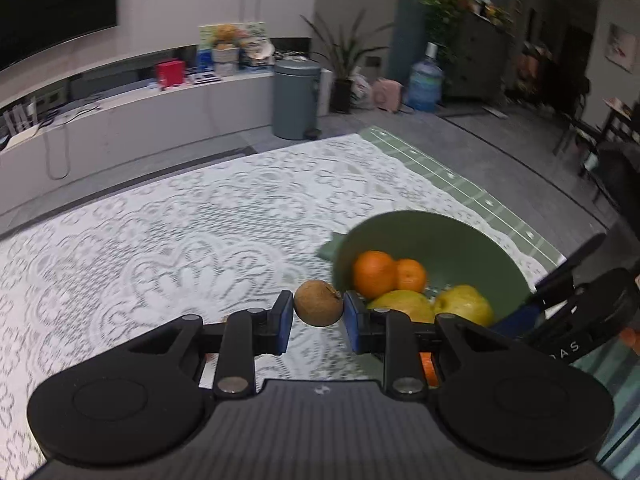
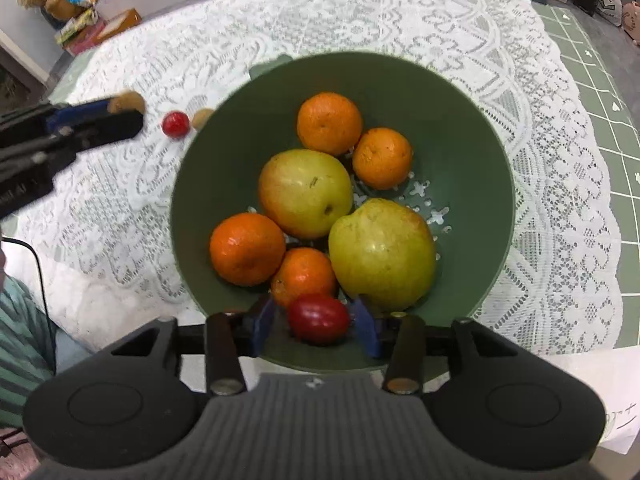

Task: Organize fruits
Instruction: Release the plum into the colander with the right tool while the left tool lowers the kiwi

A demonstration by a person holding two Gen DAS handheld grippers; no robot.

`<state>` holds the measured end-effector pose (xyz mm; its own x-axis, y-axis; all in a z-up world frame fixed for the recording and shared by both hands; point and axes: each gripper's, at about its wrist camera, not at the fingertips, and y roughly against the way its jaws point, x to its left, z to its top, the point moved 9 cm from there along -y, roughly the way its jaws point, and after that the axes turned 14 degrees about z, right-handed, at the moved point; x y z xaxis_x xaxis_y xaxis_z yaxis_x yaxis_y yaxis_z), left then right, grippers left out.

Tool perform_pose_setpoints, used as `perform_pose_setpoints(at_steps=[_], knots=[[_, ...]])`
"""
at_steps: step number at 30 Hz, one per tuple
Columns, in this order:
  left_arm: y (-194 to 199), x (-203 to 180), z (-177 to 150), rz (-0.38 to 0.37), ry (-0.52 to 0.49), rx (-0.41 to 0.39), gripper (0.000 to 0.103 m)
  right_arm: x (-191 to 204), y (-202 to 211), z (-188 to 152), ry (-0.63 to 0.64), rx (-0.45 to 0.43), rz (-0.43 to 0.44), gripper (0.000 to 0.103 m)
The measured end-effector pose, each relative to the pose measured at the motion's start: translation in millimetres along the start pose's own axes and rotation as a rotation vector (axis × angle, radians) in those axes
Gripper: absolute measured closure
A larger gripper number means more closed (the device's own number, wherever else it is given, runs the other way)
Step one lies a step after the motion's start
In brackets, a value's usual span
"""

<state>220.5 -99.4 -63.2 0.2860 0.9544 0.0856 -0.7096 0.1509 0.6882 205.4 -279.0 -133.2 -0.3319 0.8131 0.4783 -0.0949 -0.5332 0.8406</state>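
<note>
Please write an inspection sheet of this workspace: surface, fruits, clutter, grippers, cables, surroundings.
Surface: white lace tablecloth over a green gridded mat.
Job's things: green plastic bowl holds four oranges and two yellow-green apples; a small red fruit and a small brown fruit lie on the cloth.
Clutter: white paper at the edge.
Grippers: left gripper shut on a round brown fruit; right gripper open around a red oval fruit.
Cables: black cable.
Surroundings: grey bin, water bottle, potted plant.

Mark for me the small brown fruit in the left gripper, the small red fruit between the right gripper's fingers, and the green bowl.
brown fruit (image 1: 319, 303), left wrist view, middle of its skin.
red fruit (image 2: 318, 318), right wrist view, centre of its top.
green bowl (image 2: 472, 152), right wrist view, bare inner wall.
</note>
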Motion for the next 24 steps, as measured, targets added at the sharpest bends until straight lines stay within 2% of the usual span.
perform_pose_setpoints(at_steps=[4,10,13,16,24], knots=[[-4.9,-17.1,1.6,-0.023,-0.062,0.020,0.073,0.2,16.8,3.1,-0.028,-0.117,0.023,0.056],[-12.8,-37.1,1.3,-0.067,-0.146,0.082,0.073,-15.6,43.1,8.2,-0.124,-0.419,0.036,0.054],[-21.1,-46.2,-0.3,-0.082,-0.190,0.139,0.073,-18.9,47.0,9.6,-0.196,-0.541,0.103,0.054],[-32.0,-54.8,-5.9,-0.083,-0.231,0.210,0.073,-22.5,43.0,8.9,-0.236,-0.592,0.144,0.054],[-47.9,-69.0,-14.0,-0.069,-0.306,0.323,0.073,-29.9,32.5,6.7,-0.270,-0.598,0.145,0.050]])
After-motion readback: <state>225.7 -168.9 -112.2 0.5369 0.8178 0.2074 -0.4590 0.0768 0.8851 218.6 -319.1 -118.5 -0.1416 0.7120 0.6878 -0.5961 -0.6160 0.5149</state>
